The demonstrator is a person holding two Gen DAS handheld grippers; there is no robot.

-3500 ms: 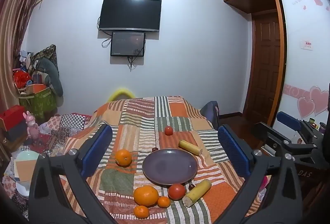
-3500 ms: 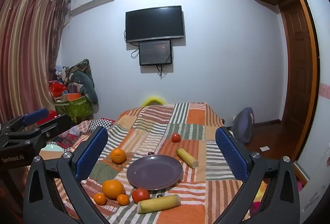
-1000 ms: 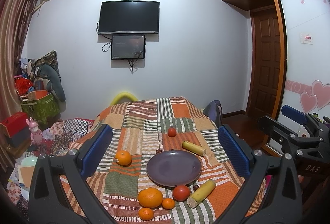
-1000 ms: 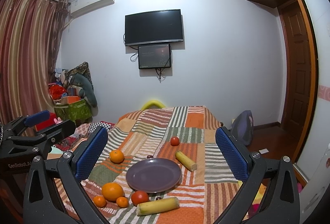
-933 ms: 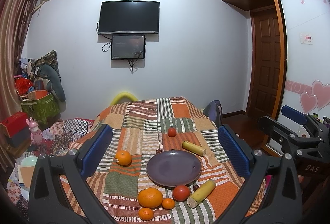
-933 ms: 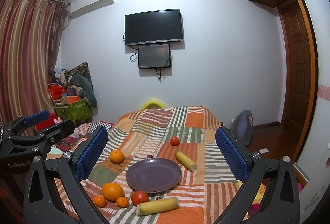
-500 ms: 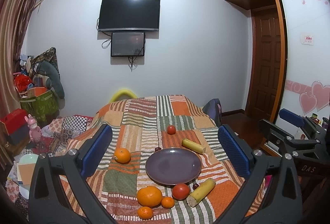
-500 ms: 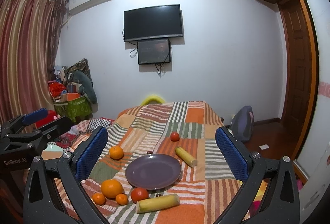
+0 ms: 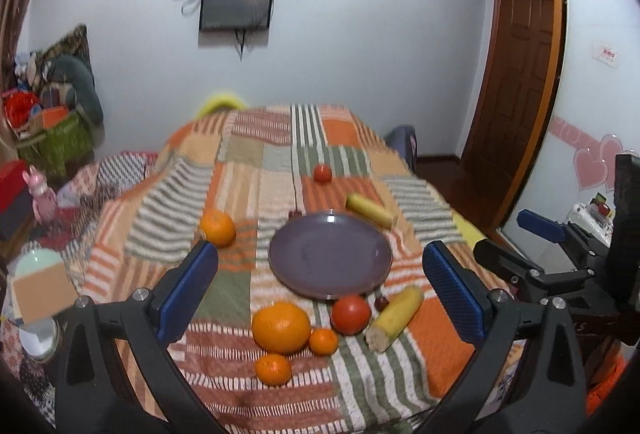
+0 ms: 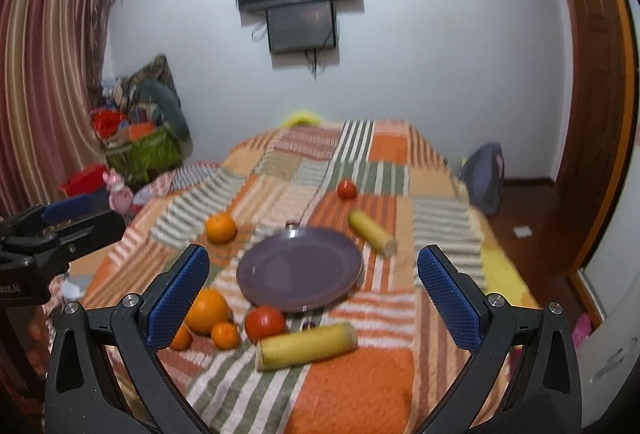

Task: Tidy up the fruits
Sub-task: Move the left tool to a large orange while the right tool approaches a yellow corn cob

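Fruit lay scattered on a patchwork blanket [image 9: 256, 170] around an empty purple plate [image 9: 329, 254]. The left gripper [image 9: 320, 286] and right gripper [image 10: 312, 284] both hovered above the near edge with jaws spread wide, holding nothing.

At the near rim of the plate sat a tight cluster: a large orange [image 9: 281, 327], two small tangerines, one nearer [image 9: 273, 369] and one beside the orange [image 9: 323, 341], a near tomato [image 9: 350, 314], and a near yellow cob-like piece [image 9: 394, 318]. A tiny dark fruit [image 9: 381, 301] lay between tomato and cob.

Farther off lay a second orange [image 9: 217, 228] at left, a second yellow piece [image 9: 370, 211] at the plate's far right, and a far tomato [image 9: 322, 173].

Likely hazards, judged from this layout:
- Round fruit on soft, uneven fabric could have rolled if nudged, possibly off the near edge.
- Wide jaws closing on one item in the cluster could have knocked or trapped a neighbour.
- Firm closure could have bruised a tomato.
- Both views were motion-blurred, so fine alignment was uncertain.
- The two grippers stood close together and could have collided over the plate.
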